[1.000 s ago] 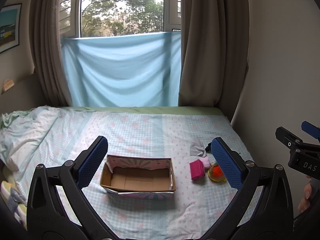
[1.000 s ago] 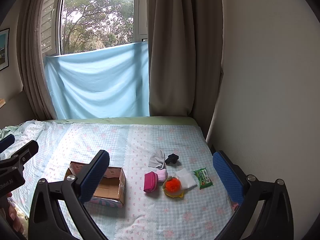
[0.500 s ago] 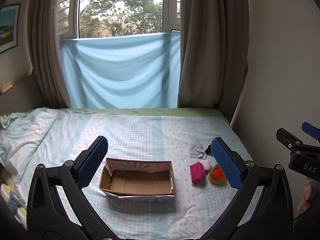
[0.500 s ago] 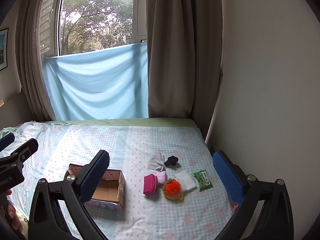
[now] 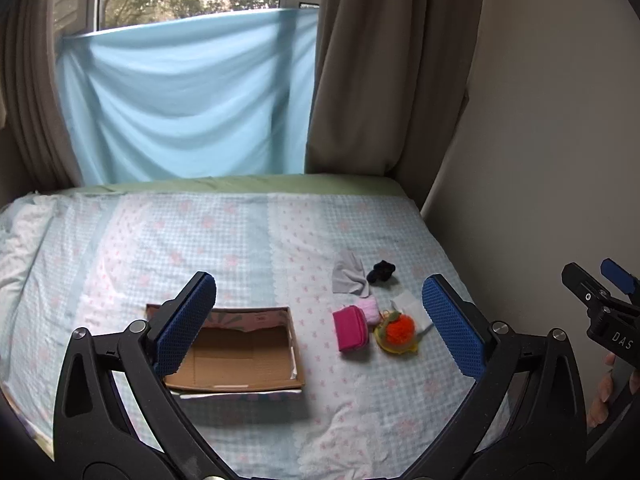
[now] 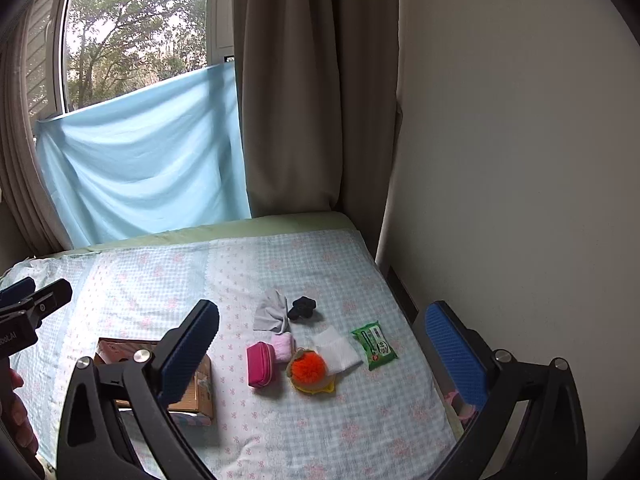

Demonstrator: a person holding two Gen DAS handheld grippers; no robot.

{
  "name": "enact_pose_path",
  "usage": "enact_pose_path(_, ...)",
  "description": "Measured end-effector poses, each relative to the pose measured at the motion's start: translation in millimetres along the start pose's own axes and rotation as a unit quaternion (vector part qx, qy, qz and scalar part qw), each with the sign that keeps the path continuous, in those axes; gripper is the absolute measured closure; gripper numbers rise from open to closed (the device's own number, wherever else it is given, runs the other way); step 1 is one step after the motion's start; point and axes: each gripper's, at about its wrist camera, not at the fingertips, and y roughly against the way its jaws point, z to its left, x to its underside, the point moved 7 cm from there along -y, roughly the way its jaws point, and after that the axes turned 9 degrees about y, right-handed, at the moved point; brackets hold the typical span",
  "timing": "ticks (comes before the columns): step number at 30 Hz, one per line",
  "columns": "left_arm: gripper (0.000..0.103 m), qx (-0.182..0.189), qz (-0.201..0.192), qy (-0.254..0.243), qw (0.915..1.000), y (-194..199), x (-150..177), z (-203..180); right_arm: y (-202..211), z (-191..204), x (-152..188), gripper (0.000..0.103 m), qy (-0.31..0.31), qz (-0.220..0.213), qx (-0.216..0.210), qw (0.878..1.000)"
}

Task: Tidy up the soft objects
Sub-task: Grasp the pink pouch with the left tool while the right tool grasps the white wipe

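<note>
An empty cardboard box lies on the bed. To its right sits a cluster: magenta pouch, pale pink roll, orange pompom on a yellow piece, white pad, green wipes pack, grey cloth and black scrunchie. My left gripper hovers open above the box and pouch. My right gripper hovers open over the cluster. Neither holds anything.
The bed carries a pale blue checked sheet with rumpled bedding at the left. A wall borders the bed's right side. Brown curtains and a blue cloth hang at the far end under the window.
Both views have tilted down and drawn a little closer to the bed. The box and the soft things lie where they were. Both grippers stay open.
</note>
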Motion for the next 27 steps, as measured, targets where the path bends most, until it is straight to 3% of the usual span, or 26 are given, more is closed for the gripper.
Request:
enact_pose_path(6,0.001,0.037,0.095,0.021,0.9945,-85,35,-29,-65,-28,30,0.0,-0.012,0.069,-0.023,0.997)
enact_pose_path(15,0.001,0.04,0.228,0.046,0.9718,-219,106,-59,-186,-54,84,0.0,-0.069,0.169,-0.075,0.98)
enact_pose_path(22,0.004,0.028,0.308,0.06,0.9491,-309,161,-60,-278,-56,126,0.0,-0.139,0.237,-0.102,0.956)
enact_pose_path(27,0.004,0.024,0.353,0.056,0.9337,-361,195,-55,-340,-54,162,0.0,-0.203,0.289,-0.1,0.93)
